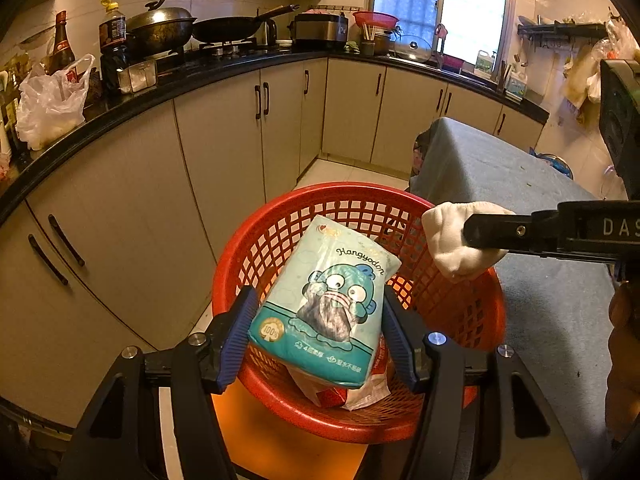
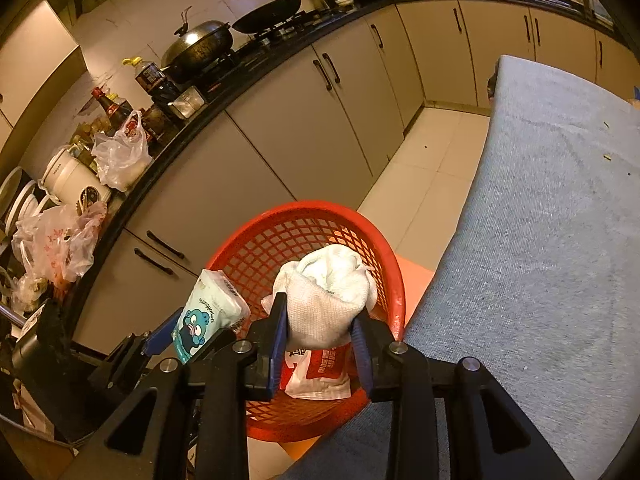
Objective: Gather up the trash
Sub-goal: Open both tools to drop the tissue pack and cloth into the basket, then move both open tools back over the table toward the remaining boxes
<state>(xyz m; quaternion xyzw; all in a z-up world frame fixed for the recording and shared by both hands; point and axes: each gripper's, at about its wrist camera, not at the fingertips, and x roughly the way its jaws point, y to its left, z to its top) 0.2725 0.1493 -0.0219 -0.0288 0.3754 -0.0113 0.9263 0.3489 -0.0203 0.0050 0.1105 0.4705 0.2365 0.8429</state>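
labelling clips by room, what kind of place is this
A home kitchen, most likely: woks on a gas stove, a dark countertop crowded with sauce bottles, and a run of base cabinets.

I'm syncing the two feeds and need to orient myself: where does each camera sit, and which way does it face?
Left wrist: on the left gripper, looking down over the red basket toward the cabinets; its fingers hold a tissue pack; the right gripper's finger and a hand show at right.
Right wrist: on the right gripper, facing the same basket beside the grey-covered table; its fingers hold a white cloth.
Shared: basket, tissue pack, cloth, red-and-white wrapper, countertop.
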